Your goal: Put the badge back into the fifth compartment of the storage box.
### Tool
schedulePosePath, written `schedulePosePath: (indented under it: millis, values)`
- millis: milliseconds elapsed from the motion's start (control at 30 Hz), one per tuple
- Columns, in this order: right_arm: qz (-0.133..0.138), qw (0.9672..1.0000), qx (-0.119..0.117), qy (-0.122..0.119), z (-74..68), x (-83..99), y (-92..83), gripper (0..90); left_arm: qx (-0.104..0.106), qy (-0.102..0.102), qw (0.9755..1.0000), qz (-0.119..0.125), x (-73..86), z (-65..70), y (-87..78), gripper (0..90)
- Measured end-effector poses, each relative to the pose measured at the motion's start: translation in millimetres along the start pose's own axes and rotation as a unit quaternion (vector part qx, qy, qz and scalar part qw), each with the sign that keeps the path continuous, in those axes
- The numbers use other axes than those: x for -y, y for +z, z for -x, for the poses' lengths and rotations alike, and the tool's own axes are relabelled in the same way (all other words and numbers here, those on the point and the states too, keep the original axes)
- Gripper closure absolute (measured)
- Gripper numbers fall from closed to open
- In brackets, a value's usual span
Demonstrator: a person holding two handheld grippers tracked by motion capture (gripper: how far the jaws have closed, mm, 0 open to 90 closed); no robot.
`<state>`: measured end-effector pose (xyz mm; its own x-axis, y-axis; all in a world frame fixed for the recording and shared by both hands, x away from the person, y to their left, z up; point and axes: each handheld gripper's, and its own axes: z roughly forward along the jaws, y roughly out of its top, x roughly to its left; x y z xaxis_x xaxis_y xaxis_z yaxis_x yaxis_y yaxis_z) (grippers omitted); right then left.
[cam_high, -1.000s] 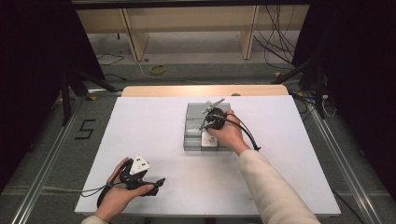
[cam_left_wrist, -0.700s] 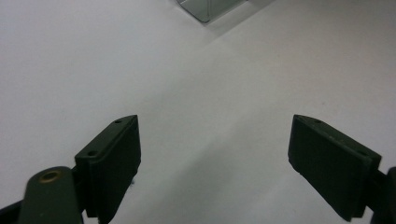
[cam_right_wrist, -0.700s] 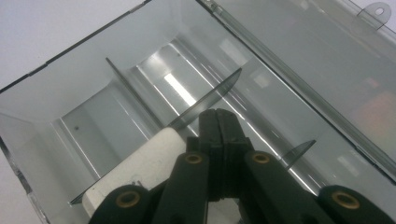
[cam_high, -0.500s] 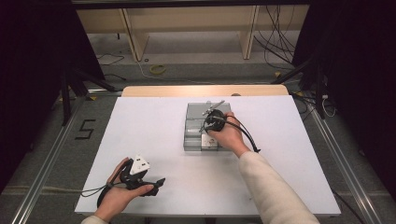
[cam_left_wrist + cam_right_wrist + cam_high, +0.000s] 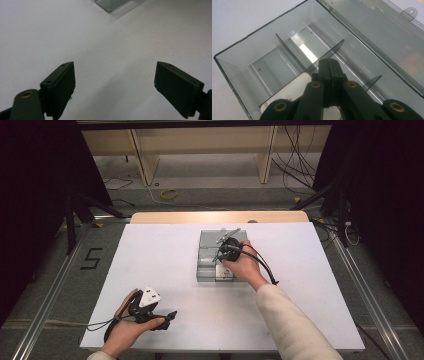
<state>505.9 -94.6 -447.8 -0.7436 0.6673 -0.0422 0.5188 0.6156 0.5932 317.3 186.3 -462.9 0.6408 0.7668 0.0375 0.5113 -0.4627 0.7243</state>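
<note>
I have the right gripper (image 5: 226, 251) over the clear plastic box (image 5: 207, 262) that sits near the middle of the white table (image 5: 165, 255), a little toward the far edge. In the right gripper view its jaws are pressed together on the top edge of a thin clear divider (image 5: 329, 53) that stands inside the box, so I read it as clamped on that divider. The box (image 5: 249, 57) has its lid (image 5: 382, 32) swung open and lying back on the far side, with a small hanging tab at its edge. A second divider stands across the box farther in, and a white object (image 5: 287, 90) lies in the near compartment just left of my jaws; I cannot tell what it is.

My left gripper (image 5: 167, 316) rests low at the near left part of the table, well apart from the box. In the left gripper view its jaws stand wide apart with nothing between them, above bare white tabletop (image 5: 105, 50), and one corner of the box (image 5: 110, 5) shows at the top edge.
</note>
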Motion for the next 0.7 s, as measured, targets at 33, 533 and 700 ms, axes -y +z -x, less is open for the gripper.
schedulePosePath:
  millis: [33, 533, 700]
  values:
    - [0.002, 1.0, 0.0, -0.002, -0.1, -0.1, -0.8, 90.0, 0.0, 0.0, 1.0, 0.0, -0.1, 0.1, 0.1, 16.5]
    - [0.015, 0.9999, 0.001, 0.004, -0.8, 2.0, -10.9, 89.2, 0.0, -0.001, 1.0, 0.0, 0.0, 0.2, 0.1, 16.5]
    - [0.022, 0.9997, -0.002, 0.005, -1.9, 5.7, -14.9, 87.8, 0.0, -0.002, 1.0, 0.0, 0.1, 0.5, -0.1, 16.5]
